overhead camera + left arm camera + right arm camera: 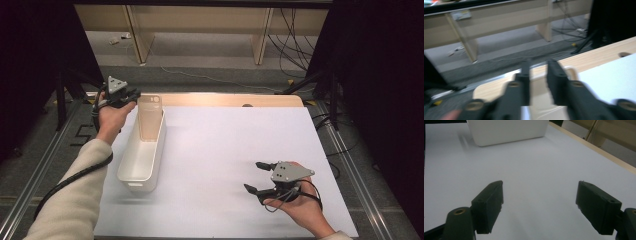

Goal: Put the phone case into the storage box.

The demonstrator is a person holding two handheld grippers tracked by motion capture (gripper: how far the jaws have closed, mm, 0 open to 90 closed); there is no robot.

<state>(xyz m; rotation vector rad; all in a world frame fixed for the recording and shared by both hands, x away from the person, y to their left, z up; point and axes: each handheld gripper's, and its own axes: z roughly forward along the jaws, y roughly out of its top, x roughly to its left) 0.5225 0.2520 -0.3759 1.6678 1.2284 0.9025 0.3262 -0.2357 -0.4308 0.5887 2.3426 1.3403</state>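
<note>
A see-through beige phone case (150, 120) stands on end in the far end of a long white bin (159, 150), on the left of the white-covered table (225, 145). My left gripper (136, 95) reaches the case's top left corner from the left. In the left gripper view its jaws (537, 65) stand close together with the pale case (537, 86) pinched between them; the picture is blurred. My right gripper (252, 176) rests low over the near right of the sheet, open, with nothing between its fingers (540, 187). The bin's end wall (506, 130) shows far ahead of it.
A bare wooden strip (225, 99) runs along the table's far edge. Beyond it are shelf legs (262, 40) and loose cables (295, 45) on the floor. Black stands (62, 95) and metal rails (350, 160) flank the table.
</note>
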